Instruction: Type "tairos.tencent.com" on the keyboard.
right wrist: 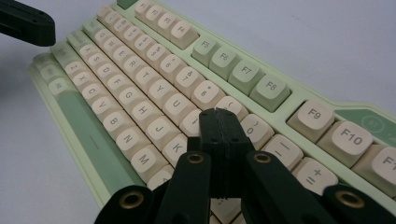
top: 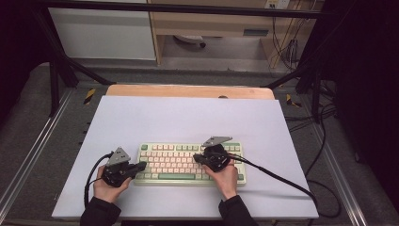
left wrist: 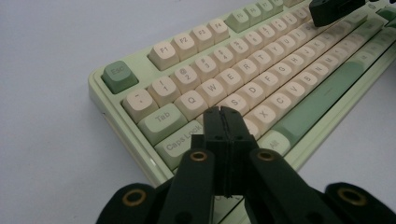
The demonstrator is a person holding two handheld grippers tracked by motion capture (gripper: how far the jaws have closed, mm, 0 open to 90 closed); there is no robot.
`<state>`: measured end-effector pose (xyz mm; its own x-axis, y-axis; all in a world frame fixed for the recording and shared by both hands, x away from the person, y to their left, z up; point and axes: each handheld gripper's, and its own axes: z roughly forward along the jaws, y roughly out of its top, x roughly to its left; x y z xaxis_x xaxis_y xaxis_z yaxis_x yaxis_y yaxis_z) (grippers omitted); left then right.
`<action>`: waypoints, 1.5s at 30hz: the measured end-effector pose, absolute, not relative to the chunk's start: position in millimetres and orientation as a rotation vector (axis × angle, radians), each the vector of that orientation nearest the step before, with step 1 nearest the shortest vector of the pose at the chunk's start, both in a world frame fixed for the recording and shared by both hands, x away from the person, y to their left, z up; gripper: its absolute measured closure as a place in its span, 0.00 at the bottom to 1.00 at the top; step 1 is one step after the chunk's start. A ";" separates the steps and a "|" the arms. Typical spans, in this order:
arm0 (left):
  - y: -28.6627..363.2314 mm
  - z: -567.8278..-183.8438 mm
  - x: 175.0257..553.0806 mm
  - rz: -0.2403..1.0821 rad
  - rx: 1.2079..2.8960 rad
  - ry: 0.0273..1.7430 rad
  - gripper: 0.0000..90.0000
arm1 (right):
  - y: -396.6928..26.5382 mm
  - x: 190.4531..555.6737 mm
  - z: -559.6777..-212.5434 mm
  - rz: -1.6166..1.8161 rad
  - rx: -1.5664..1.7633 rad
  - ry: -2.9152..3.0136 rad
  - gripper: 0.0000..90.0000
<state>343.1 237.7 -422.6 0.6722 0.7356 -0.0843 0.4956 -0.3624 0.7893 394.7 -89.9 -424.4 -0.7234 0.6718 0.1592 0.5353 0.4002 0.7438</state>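
Both tongs are squeezed tight with nothing between the jaws. I hold my left tongs (left wrist: 221, 112) low in the middle of the left gripper view, their tip over the keys near A and S, next to Caps Lock (left wrist: 183, 140). My right tongs (right wrist: 219, 114) sit low in the middle of the right gripper view, their tip over the keys near I and K. I cannot tell if either tip is touching a key or just above it.

In the high view the green and cream keyboard (top: 190, 162) lies flat on the white worktop (top: 188, 117), in the lower middle of the frame, with my hands at its two ends.

I think the tips are wide next to the little keys, so one push could press two keys at once. The long green space bar (left wrist: 317, 98) is close too. A hard or slanted push could slide the keyboard on the smooth worktop, or pop a keycap off.
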 end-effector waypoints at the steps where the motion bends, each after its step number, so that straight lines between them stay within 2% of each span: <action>1: 237.7 -422.6 343.1 0.359 2.039 0.949 1.00 | -90.0 395.1 -424.6 1.228 1.082 2.488 1.00; 16: 237.5 -422.5 343.1 0.362 2.040 0.949 1.00 | -87.0 395.1 -430.6 1.212 1.076 2.497 1.00; 24: 237.7 -422.2 342.9 0.361 2.038 0.949 1.00 | -92.5 390.3 -419.7 1.228 1.056 2.492 1.00; 33: 237.1 -421.8 342.8 0.361 2.039 0.946 1.00 | -105.1 382.7 -405.4 1.224 1.024 2.500 1.00; 45: 235.3 -419.3 343.3 0.361 2.040 0.945 1.00 | -138.2 372.2 -404.2 1.238 1.032 2.496 1.00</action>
<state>343.3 235.3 -419.3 0.6743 0.7339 -0.0815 0.4924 -0.3647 0.7903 372.2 -138.2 -404.2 -0.7460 0.6500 0.1452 0.5088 0.4155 0.7540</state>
